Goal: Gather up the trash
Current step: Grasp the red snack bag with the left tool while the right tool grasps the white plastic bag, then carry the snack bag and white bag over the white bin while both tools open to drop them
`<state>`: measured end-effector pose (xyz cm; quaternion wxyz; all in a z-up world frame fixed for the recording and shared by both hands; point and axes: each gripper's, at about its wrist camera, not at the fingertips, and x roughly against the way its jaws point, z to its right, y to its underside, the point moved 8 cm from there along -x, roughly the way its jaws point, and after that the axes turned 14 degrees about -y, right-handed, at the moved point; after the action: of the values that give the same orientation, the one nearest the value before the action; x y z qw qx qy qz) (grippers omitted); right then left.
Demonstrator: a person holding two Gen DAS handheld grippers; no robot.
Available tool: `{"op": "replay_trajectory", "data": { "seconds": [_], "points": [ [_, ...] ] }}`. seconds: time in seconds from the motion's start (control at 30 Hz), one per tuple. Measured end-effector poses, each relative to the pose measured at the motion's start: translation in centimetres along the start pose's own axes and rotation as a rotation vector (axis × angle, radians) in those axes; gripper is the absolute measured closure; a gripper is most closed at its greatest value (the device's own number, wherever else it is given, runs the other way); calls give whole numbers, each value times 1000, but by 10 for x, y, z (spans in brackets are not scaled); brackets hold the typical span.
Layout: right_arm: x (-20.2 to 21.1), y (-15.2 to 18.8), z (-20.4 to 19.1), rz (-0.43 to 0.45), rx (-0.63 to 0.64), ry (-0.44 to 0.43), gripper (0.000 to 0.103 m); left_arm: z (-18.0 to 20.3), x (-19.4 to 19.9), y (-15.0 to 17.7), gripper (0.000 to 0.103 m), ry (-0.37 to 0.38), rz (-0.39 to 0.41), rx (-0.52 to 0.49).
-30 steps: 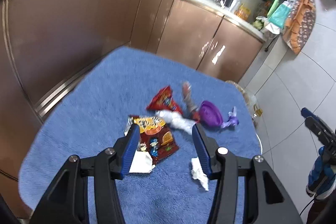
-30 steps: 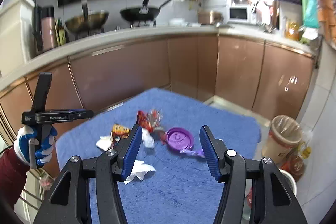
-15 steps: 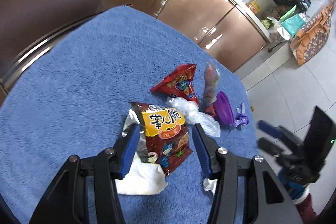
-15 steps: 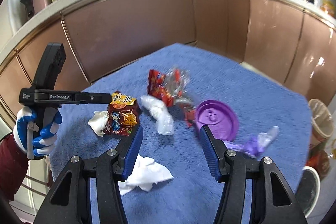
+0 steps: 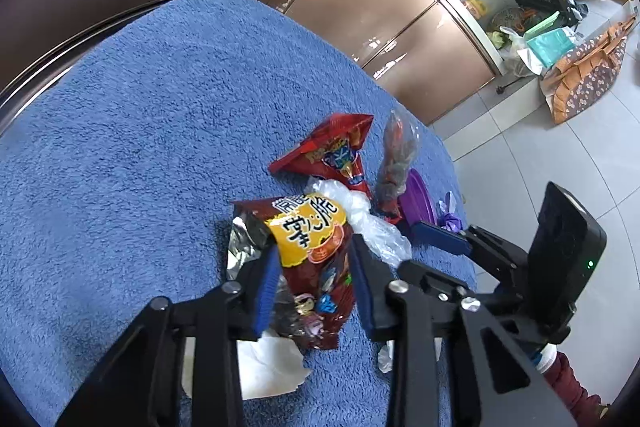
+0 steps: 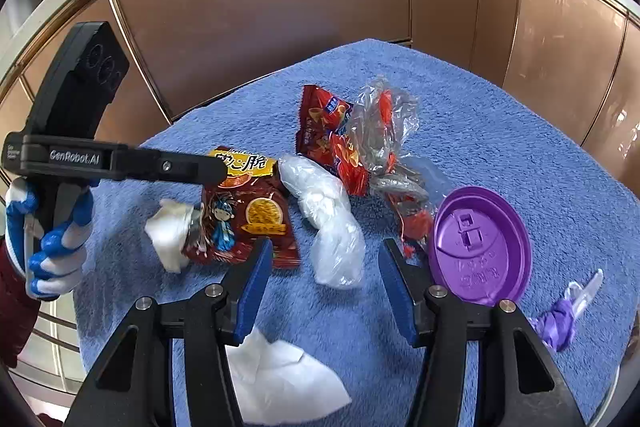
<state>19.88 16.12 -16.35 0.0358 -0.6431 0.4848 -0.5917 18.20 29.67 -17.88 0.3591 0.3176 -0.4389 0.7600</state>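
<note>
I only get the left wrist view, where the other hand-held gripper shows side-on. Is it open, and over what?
Observer: The right hand-held gripper is open, with the near end of the clear plastic bag between its fingers.
Operator: Is the purple lid in its way?
Observer: The purple lid lies flat, top side up, just to the right of the gripper's right finger.
Operator: Is anything underneath it?
Observer: A white tissue lies on the blue towel below its left finger, nearer the camera.
</note>
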Motion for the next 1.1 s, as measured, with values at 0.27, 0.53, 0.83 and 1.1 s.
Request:
{"op": "replay_trajectory", "data": {
  "seconds": [0.27,0.53,0.83,1.1],
  "points": [
    [-18,1,12,-20,-52,-28,65,7,-6,0,75,29,-21,22],
    [-21,2,11,-16,-54,-47,91,13,-8,-4,89,50,-9,55],
    [5,1,-6,23,-22,-24,96,20,20,-4,103,62,72,63],
    [45,1,-17,85,-3,-5,96,30,74,-9,103,44,176,56]
  ]
}}
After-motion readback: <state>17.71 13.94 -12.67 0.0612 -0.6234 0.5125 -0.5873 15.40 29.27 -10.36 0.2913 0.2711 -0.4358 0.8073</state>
